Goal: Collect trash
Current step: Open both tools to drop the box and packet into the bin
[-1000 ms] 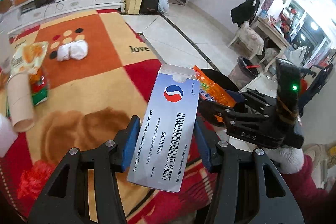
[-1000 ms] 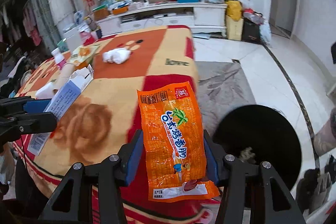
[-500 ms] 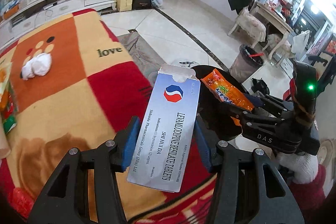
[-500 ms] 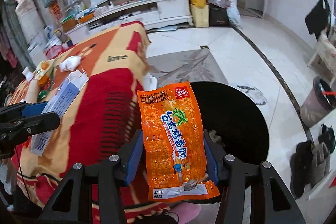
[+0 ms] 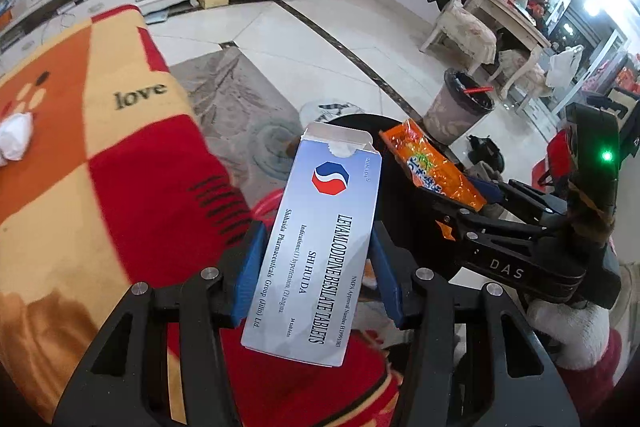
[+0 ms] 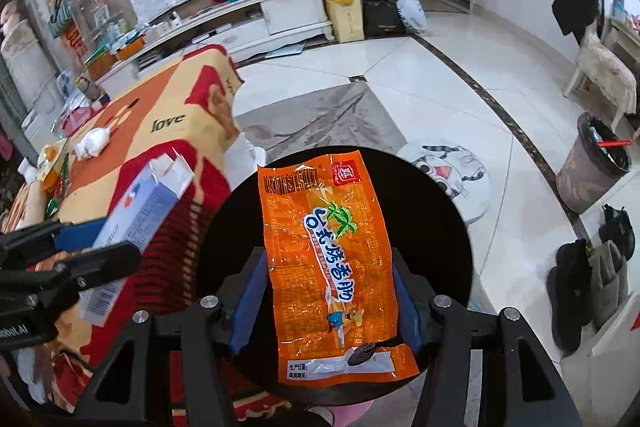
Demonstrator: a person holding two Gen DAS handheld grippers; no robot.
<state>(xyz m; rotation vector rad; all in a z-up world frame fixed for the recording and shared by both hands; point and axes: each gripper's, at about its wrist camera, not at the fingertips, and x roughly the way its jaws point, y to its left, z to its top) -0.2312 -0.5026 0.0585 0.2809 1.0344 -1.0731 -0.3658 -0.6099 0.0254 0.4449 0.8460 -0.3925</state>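
At the bottom of the left wrist view, the left gripper (image 5: 316,287) holds a pale blue cardboard tablet box (image 5: 320,247) between its two blue pads; both pads press on the sides of the box, which stands up toward the centre of the frame with its top flap open. At the bottom of the right wrist view, the right gripper (image 6: 326,299) has an orange plastic snack wrapper (image 6: 328,267) between its blue pads. Its jaws are opening: a dark gap shows on each side between the pads and the wrapper, so the pads do not press on it.

Directly behind the wrapper, filling the centre of the right wrist view, is a round black bin opening (image 6: 432,227); the wrapper is over it. In the left wrist view the same wrapper (image 5: 432,163) and the right gripper (image 5: 472,203) appear at the right, and a hand in a white glove (image 5: 568,331) holds the gripper body.

To the left in both views is a table covered with a red, orange and yellow checked blanket (image 5: 120,167), printed with the word "love". A crumpled white tissue (image 6: 92,143) lies farther on it, at the left of the right wrist view.

Farther, at the right edge, a grey waste basket with black liner (image 6: 592,171) stands on the white tile floor (image 6: 400,67).
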